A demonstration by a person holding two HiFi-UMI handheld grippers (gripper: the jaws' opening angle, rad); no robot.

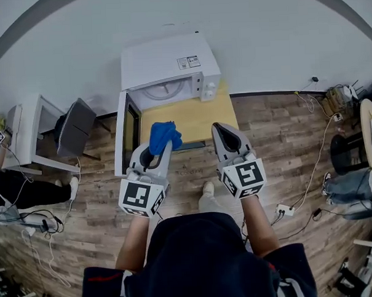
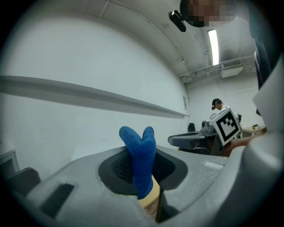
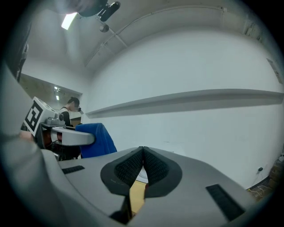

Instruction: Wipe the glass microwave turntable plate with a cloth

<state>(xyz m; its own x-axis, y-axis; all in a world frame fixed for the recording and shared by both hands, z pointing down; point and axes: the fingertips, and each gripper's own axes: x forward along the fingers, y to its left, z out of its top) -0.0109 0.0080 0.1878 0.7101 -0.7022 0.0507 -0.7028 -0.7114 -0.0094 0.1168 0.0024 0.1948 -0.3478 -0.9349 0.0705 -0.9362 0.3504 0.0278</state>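
Observation:
A white microwave (image 1: 169, 62) stands on a yellow wooden table (image 1: 197, 118) against the wall, its door (image 1: 125, 140) swung open to the left. Inside it, the rim of the glass turntable plate (image 1: 168, 89) shows faintly. My left gripper (image 1: 163, 147) is shut on a blue cloth (image 1: 164, 135), held over the table's front edge below the microwave's opening. In the left gripper view the cloth (image 2: 140, 157) sticks up from between the pads. My right gripper (image 1: 218, 127) hovers beside it to the right, shut and holding nothing; its pads (image 3: 153, 166) meet.
Left of the microwave stand a white desk (image 1: 27, 136) and a grey chair (image 1: 75, 127). Cables and a power strip (image 1: 285, 210) lie on the wooden floor. More cables and gear (image 1: 335, 101) crowd the right edge. A person sits at the far left.

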